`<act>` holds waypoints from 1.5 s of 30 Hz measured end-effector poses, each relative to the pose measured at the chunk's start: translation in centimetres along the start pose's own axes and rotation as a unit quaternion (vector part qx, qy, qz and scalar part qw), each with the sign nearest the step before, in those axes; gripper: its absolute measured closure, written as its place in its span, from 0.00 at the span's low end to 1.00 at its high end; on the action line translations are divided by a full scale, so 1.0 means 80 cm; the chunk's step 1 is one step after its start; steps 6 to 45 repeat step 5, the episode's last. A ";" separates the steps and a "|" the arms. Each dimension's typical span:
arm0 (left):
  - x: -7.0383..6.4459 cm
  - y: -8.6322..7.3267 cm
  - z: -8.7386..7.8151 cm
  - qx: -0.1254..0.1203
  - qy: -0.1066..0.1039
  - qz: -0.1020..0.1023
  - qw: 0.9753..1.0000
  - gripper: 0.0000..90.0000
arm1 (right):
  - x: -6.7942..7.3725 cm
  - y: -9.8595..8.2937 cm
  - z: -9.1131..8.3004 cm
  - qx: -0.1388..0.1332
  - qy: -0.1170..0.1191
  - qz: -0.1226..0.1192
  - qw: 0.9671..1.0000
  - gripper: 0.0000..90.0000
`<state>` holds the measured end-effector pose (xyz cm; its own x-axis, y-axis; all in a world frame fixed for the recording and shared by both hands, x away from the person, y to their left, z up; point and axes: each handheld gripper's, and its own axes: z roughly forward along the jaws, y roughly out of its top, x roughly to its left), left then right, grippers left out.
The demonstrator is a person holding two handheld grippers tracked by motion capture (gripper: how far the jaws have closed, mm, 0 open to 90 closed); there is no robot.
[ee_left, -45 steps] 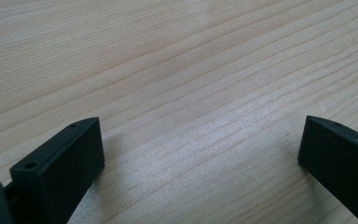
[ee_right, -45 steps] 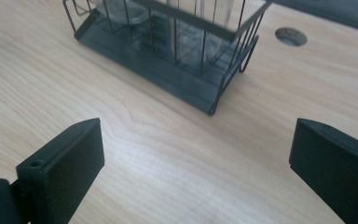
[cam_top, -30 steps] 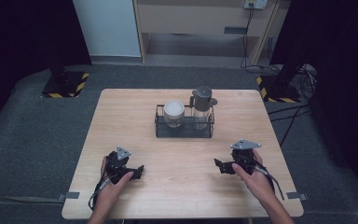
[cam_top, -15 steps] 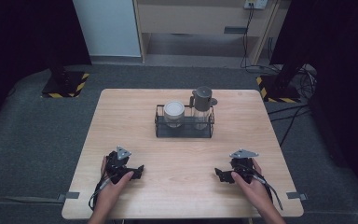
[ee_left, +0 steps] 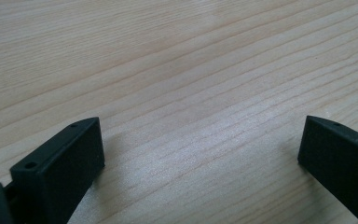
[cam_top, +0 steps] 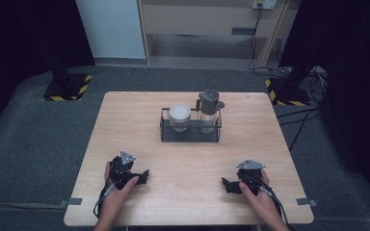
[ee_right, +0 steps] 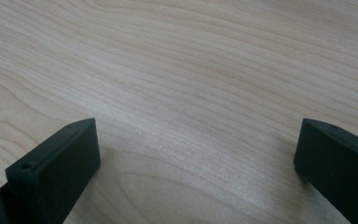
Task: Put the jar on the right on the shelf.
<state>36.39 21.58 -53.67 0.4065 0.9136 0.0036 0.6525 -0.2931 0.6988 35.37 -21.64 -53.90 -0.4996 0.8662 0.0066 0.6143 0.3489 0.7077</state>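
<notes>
Right gripper (cam_top: pixel 227 185) dropped back to worktop (cam_top: pixel 192 159), both it and left gripper (cam_top: pixel 143 175) wide open, empty; rack (cam_top: pixel 191 130) untouched, likely idle.

Table (cam_top: pixel 125 125) was pale wood with fine grain lines. Rack (cam_top: pixel 191 137) was black wire. Jar (cam_top: pixel 179 114) was clear with a white lid; pitcher (cam_top: pixel 209 107) was clear with a grey lid. Both grippers, left (cam_top: pixel 143 175) and right (cam_top: pixel 227 186), were black with grey top plates. Floor (cam_top: pixel 33 144) was dark grey; stand bases (cam_top: pixel 67 89) had yellow-black stripes.
</notes>
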 end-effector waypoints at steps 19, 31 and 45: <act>0.000 0.000 0.000 0.001 0.001 -0.001 1.000 0.00 | 0.000 0.000 0.000 0.000 0.001 -0.001 1.000 0.00; 0.000 0.000 0.000 0.001 0.001 -0.001 1.000 0.00 | 0.000 0.000 0.000 0.000 0.001 -0.001 1.000 0.00; 0.000 0.000 0.000 0.001 0.001 -0.001 1.000 0.00 | 0.000 0.000 0.000 0.000 0.001 -0.001 1.000 0.00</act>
